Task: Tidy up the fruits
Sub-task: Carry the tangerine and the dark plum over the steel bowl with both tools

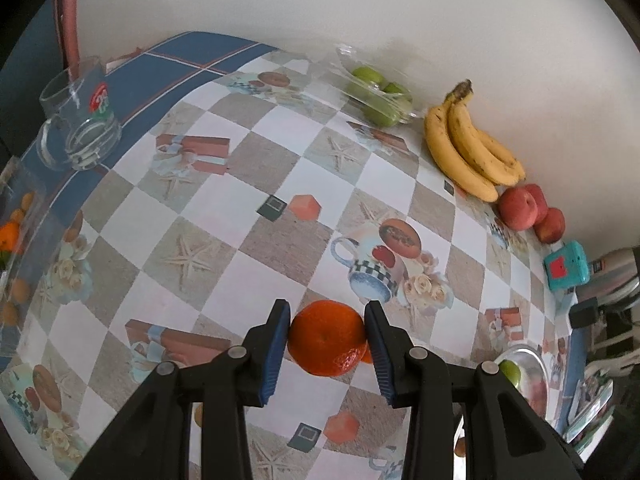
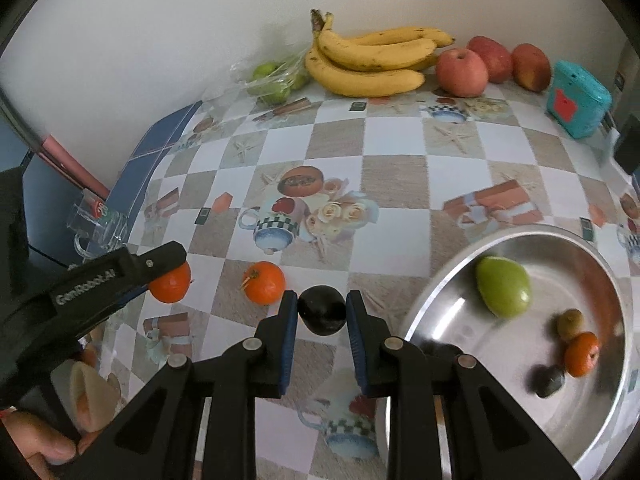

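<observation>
My left gripper (image 1: 326, 322) is shut on an orange tangerine (image 1: 326, 338), held over the patterned tablecloth; it also shows in the right wrist view (image 2: 170, 282). A second tangerine (image 2: 264, 283) lies on the table, partly hidden behind the first in the left wrist view. My right gripper (image 2: 322, 306) is shut on a dark plum (image 2: 322, 310), just left of a steel bowl (image 2: 440, 276). The bowl holds a green pear (image 2: 504, 286), a kiwi (image 2: 570, 322), a tangerine (image 2: 582, 354) and a dark fruit (image 2: 550, 380).
Bananas (image 2: 372, 60), red apples (image 2: 462, 72) and a bag of green fruit (image 2: 274, 78) line the wall. A teal box (image 2: 578, 100) stands at the right. A glass mug (image 1: 80, 120) stands at the table's left edge.
</observation>
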The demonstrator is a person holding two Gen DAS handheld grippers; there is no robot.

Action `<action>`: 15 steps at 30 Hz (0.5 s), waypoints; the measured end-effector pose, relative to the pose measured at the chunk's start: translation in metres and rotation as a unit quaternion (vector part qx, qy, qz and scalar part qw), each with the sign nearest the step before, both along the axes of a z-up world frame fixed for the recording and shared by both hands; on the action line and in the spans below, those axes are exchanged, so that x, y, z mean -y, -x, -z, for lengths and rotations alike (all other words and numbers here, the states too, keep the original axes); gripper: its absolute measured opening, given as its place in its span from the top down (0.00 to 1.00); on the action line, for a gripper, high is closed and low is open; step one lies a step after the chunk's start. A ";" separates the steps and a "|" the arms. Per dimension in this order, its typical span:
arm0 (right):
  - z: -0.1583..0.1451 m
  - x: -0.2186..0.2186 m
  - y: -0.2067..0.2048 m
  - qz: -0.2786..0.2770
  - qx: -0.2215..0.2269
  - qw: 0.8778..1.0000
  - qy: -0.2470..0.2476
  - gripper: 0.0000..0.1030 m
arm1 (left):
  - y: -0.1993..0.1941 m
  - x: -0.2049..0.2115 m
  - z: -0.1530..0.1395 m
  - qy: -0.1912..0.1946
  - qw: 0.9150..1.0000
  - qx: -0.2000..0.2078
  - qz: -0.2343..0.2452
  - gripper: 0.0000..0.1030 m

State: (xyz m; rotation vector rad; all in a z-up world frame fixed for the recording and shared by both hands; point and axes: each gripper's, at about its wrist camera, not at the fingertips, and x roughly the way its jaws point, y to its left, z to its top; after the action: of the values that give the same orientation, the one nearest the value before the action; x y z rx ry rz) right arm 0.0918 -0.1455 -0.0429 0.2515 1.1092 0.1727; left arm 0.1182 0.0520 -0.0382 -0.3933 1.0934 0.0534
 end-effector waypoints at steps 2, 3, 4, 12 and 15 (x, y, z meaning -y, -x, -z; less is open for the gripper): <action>-0.002 0.006 0.005 0.006 0.000 1.000 -0.001 0.75 | 0.002 0.007 -0.001 -0.002 1.000 0.000 0.009 0.60; -0.003 0.010 0.008 0.010 -0.001 1.000 -0.003 0.75 | 0.003 0.010 -0.001 -0.003 1.000 0.001 0.015 0.60; -0.004 0.013 0.010 0.013 -0.001 1.000 -0.005 0.75 | 0.004 0.014 -0.002 -0.003 1.000 0.001 0.020 0.60; -0.008 0.037 0.028 0.038 -0.002 0.999 0.001 0.75 | 0.015 0.055 -0.012 -0.009 0.996 0.013 0.083 0.60; -0.009 0.056 0.034 0.062 -0.001 0.998 -0.002 0.75 | 0.020 0.075 -0.015 -0.016 0.993 0.015 0.113 0.60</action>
State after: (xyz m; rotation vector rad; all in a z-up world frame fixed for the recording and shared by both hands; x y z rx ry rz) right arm 0.0575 -0.2017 -0.0337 0.3227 1.0928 0.0636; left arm 0.0986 -0.0231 -0.0233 -0.2395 1.0999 -0.1342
